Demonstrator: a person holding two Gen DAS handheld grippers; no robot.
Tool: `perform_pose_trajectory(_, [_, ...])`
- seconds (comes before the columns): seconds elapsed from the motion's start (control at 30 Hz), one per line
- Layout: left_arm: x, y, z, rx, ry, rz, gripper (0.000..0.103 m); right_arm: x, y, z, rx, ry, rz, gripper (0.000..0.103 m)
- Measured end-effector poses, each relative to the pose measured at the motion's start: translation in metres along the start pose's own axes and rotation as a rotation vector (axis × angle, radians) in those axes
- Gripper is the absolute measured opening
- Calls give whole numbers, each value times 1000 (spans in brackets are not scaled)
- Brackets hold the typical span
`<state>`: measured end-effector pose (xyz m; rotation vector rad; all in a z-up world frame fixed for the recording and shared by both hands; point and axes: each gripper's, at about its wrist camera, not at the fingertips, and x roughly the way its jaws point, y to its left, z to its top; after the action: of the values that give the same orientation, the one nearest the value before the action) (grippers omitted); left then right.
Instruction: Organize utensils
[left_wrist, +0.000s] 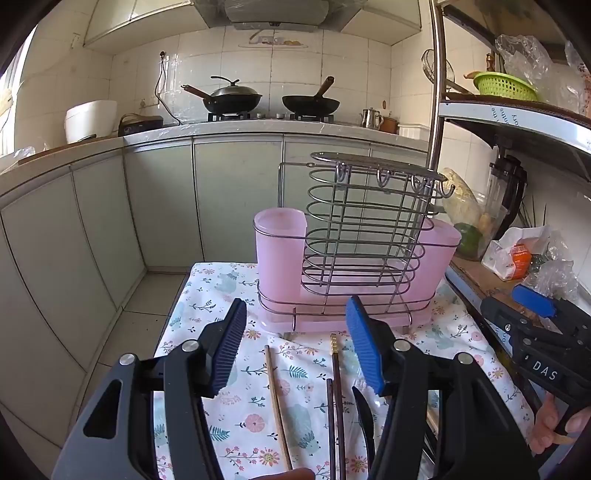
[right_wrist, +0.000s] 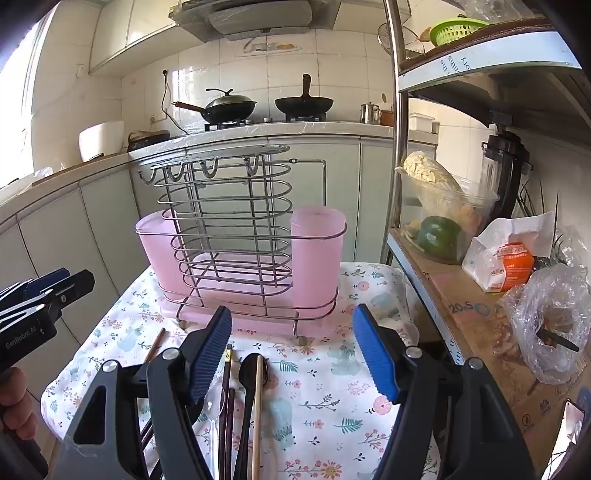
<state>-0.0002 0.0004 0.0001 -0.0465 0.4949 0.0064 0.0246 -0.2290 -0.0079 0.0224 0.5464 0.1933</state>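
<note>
- Left gripper (left_wrist: 295, 343): jaws spread wide, nothing between the pads, tilted down toward the table; seemingly held ready over the lying pieces so a pick can start from above.
- Right gripper (right_wrist: 291, 350): likewise released and empty, angled down, poised over its own share of the pieces; a hand (right_wrist: 14, 402) shows at the edge of this view holding the other tool.
- Directly under the left claw: a pale chopstick (left_wrist: 277, 402), a dark chopstick pair (left_wrist: 338, 406) and a black knife (left_wrist: 364, 417), laid lengthwise and roughly parallel, handles toward the person, which probably suits a pinch across the shaft.
- Directly under the right claw: a black spoon (right_wrist: 251, 373), a light chopstick (right_wrist: 258, 406) lying across or beside it (which, I cannot tell), dark chopsticks (right_wrist: 227, 398), and a clear plastic spoon (right_wrist: 214, 402), only partly seen.
- Off to the left of the right claw, apart from the bundle: one brown chopstick (right_wrist: 157, 341), lying askew.
- Beneath all: floral cloth (left_wrist: 229, 291) covering the small table, likely to keep pieces from sliding.
- Just ahead of both claws: utensil holder (left_wrist: 354, 266), a wire rack with pink plastic cups at each end, standing upright with its compartments open at the top; nothing visible inside, so the sorting looks unstarted.
- Beyond the right claw, to its right: shelf unit (right_wrist: 480, 332) with bagged goods.
</note>
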Motion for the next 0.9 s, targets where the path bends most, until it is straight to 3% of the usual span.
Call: perform_pose_trajectory(0.9, [-5,-4,0,1,-2,1,57,1,2,-1,-6,6,-2,67])
